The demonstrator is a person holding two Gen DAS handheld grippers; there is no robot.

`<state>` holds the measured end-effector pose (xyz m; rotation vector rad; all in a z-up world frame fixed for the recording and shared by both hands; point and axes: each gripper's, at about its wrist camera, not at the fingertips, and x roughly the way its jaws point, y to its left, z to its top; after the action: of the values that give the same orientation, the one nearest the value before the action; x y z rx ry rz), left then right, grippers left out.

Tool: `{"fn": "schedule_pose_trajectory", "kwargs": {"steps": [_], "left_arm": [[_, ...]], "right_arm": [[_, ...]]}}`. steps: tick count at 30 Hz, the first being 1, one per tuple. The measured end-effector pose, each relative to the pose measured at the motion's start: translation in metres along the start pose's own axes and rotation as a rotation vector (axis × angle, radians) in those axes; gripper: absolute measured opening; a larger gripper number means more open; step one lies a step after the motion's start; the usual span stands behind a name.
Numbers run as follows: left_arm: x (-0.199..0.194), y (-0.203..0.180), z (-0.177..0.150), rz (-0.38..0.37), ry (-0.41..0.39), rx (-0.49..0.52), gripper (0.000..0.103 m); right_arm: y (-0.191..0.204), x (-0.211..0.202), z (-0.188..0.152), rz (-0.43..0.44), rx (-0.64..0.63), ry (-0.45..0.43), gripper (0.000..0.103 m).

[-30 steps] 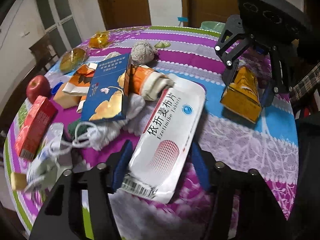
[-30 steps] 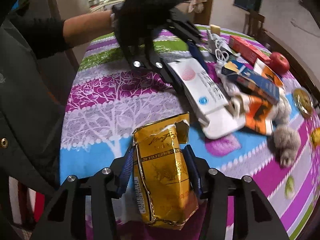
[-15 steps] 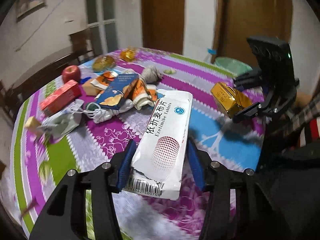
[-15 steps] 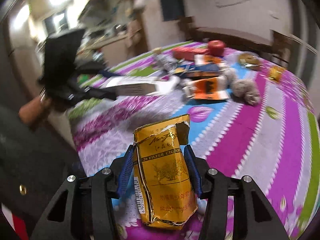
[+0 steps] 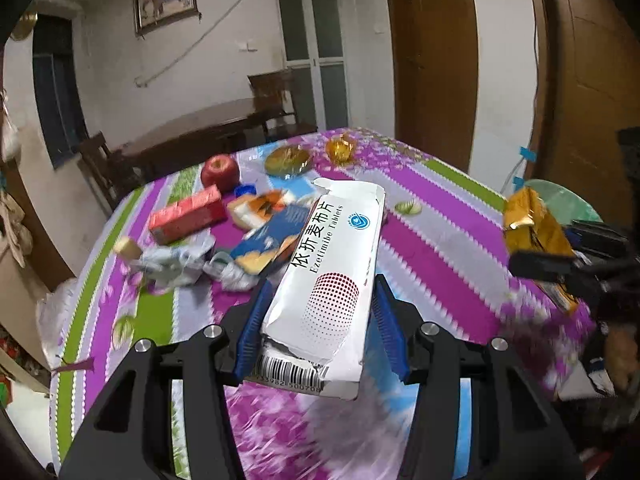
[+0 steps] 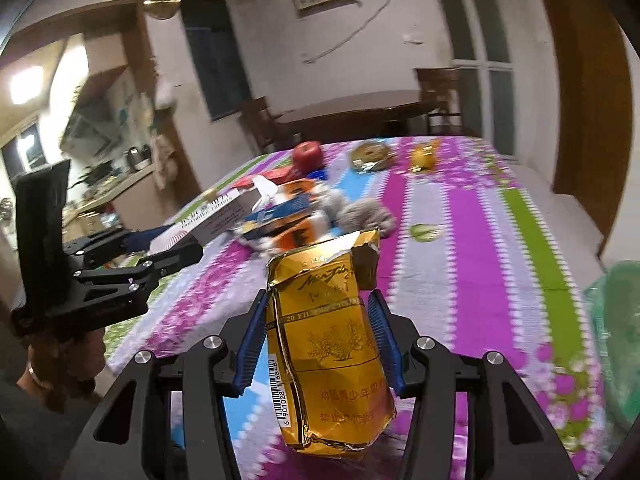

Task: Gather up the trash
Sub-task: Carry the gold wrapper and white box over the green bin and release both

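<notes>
My left gripper (image 5: pixel 320 320) is shut on a long white tablet box (image 5: pixel 332 284) and holds it above the table. My right gripper (image 6: pixel 318 332) is shut on a torn gold cigarette pack (image 6: pixel 328 344), also lifted. In the left wrist view the gold pack (image 5: pixel 536 236) and right gripper show at the right edge. In the right wrist view the white box (image 6: pixel 208 216) and left gripper show at the left. A green bin (image 6: pixel 616 320) is at the table's right side; its rim also shows in the left wrist view (image 5: pixel 560 200).
A round table with a purple, green and blue cloth (image 5: pixel 432 216) carries a litter pile: red carton (image 5: pixel 186 216), blue box (image 5: pixel 272 236), crumpled wrappers (image 5: pixel 176 260), an apple (image 5: pixel 219 170), a grey ball (image 6: pixel 366 214). Dark wooden table and chairs (image 5: pixel 200 128) stand behind.
Both grippers have lifted their items off the table and tilted up, so more of the room shows. The gold pack has moved right toward the green bin.
</notes>
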<state>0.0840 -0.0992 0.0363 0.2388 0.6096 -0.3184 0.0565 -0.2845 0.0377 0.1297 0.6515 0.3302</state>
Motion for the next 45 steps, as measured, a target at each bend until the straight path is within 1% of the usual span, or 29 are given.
{"fn": "schedule_pose_trajectory", "kwargs": {"steps": [3, 5, 7, 9, 15, 22, 27, 29, 35, 39, 43, 45], "left_arm": [[0.007, -0.03, 0.016, 0.028, -0.016, 0.03, 0.049], [0.012, -0.045, 0.024, 0.023, -0.026, 0.045, 0.049], [0.017, -0.06, 0.033, 0.019, -0.034, 0.055, 0.049], [0.025, -0.075, 0.045, 0.006, -0.039, 0.064, 0.049], [0.044, -0.127, 0.072, -0.045, -0.053, 0.127, 0.049], [0.065, -0.187, 0.094, -0.1, -0.066, 0.223, 0.049], [0.083, -0.227, 0.105, -0.142, -0.058, 0.289, 0.049], [0.089, -0.238, 0.108, -0.161, -0.052, 0.307, 0.049], [0.107, -0.279, 0.115, -0.22, -0.015, 0.359, 0.049], [0.129, -0.301, 0.122, -0.316, 0.06, 0.386, 0.049], [0.153, -0.32, 0.13, -0.456, 0.167, 0.389, 0.049], [0.16, -0.329, 0.13, -0.486, 0.188, 0.399, 0.049]], "right_arm": [[-0.014, -0.018, 0.001, -0.062, 0.008, -0.022, 0.051], [-0.029, -0.032, 0.003, -0.123, 0.017, -0.039, 0.051], [-0.041, -0.043, 0.003, -0.16, 0.024, -0.046, 0.051], [-0.058, -0.057, 0.004, -0.219, 0.033, -0.055, 0.051], [-0.111, -0.085, 0.011, -0.355, 0.072, -0.06, 0.051], [-0.174, -0.115, 0.013, -0.472, 0.146, -0.045, 0.052], [-0.222, -0.134, 0.009, -0.54, 0.209, -0.009, 0.052], [-0.238, -0.143, 0.006, -0.574, 0.228, 0.004, 0.052], [-0.286, -0.158, 0.0, -0.633, 0.282, 0.052, 0.052], [-0.315, -0.151, -0.001, -0.649, 0.327, 0.111, 0.052], [-0.333, -0.144, -0.011, -0.655, 0.365, 0.183, 0.052], [-0.34, -0.138, -0.015, -0.658, 0.373, 0.213, 0.052]]}}
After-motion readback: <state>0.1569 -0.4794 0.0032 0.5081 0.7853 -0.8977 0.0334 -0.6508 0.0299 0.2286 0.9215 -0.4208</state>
